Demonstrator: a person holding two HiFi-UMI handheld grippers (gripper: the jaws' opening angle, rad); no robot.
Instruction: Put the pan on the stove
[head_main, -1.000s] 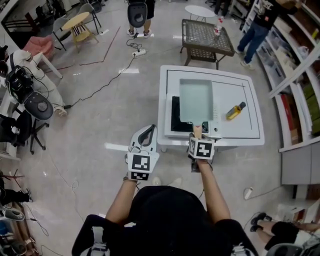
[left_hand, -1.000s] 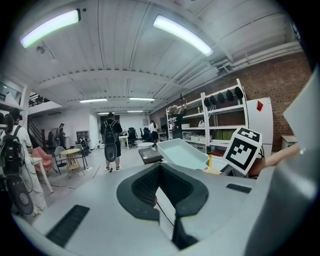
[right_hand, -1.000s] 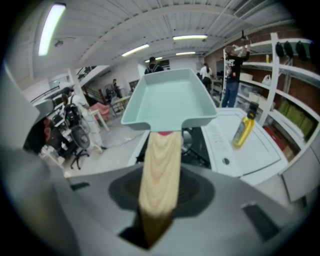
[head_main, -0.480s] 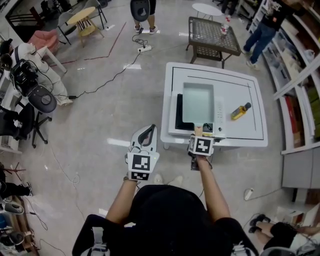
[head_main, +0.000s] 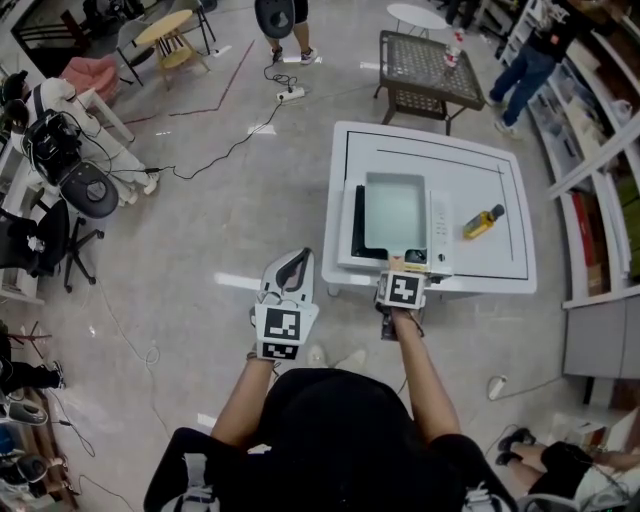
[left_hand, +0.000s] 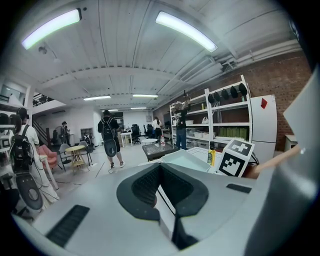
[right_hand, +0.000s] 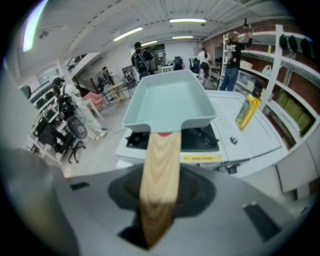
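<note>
Pan over stove, handle toward the table's near edge.
Pan (head_main: 394, 208): pale mint-green, rectangular, shallow, empty, level, with a light wooden handle (right_hand: 160, 170) pointing straight back at the person. It covers most of the stove (head_main: 357, 228), so black cooktop shows only along the left and near sides. Can't tell if it's fully seated. Stove: white body, control strip on the right, at the near-left part of the white table (head_main: 480, 170). Handle end is between the jaws of the right gripper (head_main: 398, 281), which are opening.
</note>
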